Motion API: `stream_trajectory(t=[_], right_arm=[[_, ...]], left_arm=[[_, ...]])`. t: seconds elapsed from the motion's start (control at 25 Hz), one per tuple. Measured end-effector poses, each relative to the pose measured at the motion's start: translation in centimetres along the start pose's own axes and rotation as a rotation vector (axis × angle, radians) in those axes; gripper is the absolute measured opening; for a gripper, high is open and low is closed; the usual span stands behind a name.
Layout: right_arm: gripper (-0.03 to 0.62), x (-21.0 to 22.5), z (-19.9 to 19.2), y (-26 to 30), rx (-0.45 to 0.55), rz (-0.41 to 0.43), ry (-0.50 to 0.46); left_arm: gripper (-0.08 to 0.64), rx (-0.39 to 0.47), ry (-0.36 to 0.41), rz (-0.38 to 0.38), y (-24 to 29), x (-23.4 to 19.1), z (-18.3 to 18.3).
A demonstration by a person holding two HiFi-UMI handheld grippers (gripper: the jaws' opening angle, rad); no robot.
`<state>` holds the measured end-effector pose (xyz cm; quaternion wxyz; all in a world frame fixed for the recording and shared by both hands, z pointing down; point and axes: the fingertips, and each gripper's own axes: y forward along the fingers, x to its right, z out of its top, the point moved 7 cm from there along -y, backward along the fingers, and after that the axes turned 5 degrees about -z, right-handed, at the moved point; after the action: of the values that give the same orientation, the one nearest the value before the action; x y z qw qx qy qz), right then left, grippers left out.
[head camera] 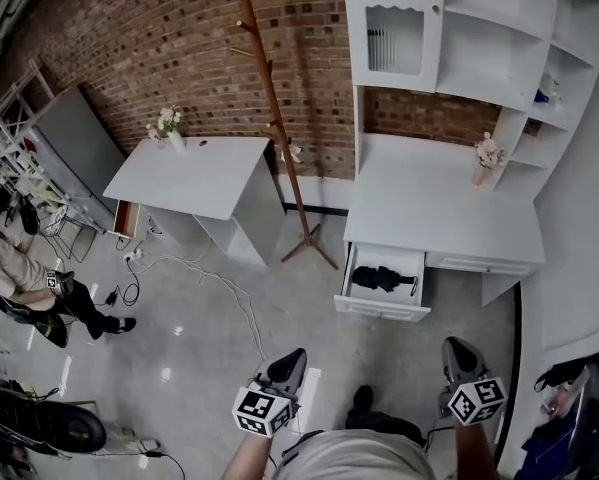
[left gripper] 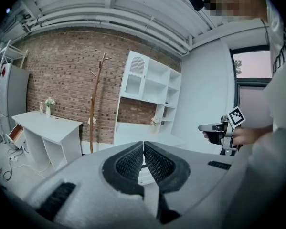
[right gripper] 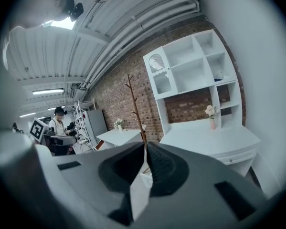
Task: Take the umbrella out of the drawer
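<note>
Well short of the open drawer (head camera: pixel 383 309), both jaws closed, empty (nothing done); umbrella (head camera: pixel 381 278) yet to grasp.

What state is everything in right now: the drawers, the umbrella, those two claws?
drawer: pulled open.
umbrella: folded, lying inside the open drawer.
neighbouring drawer: shut.
cupboard door: shut.
left claw: shut, empty.
right claw: shut, empty.
</note>
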<state>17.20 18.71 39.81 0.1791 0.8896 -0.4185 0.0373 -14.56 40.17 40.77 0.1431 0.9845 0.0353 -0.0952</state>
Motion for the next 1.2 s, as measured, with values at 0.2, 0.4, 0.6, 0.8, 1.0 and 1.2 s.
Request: stream_trajectory(t=[0.2, 0.4, 0.6, 0.8, 1.0, 1.2], right_arm=[[0.034, 2.1, -0.1, 2.6, -0.030, 0.031, -0.001], [0.034, 4.8, 0.0, 4.0, -0.058, 0.026, 0.012], [0.034, 6.5, 0.1, 5.0, -0.067, 0.023, 0.040], [0.034, 7.2, 0.4, 5.9, -0.058, 0.036, 0.054], [0.034, 7.9, 0.3, 6.5, -0.059, 0.039, 0.068], [0.034, 8.1, 0.1, 7.2, -0.058, 0.025, 0.069]], left_arm=[[0.026, -0.008, -0.002, 0.018, 2.8, 0.5, 0.1], [0.026, -0.019, 0.004, 0.026, 5.4, 1.3, 0.9], [0.026, -0.033, 0.008, 0.017, 7.4, 2.0, 1.8], [0.026, -0.044, 0.021, 0.010, 8.8, 2.0, 2.4], [0.026, -0.043, 0.028, 0.001, 10.3, 1.8, 3.2], [0.026, -0.042, 0.021, -0.020, 11.5, 1.5, 2.8]])
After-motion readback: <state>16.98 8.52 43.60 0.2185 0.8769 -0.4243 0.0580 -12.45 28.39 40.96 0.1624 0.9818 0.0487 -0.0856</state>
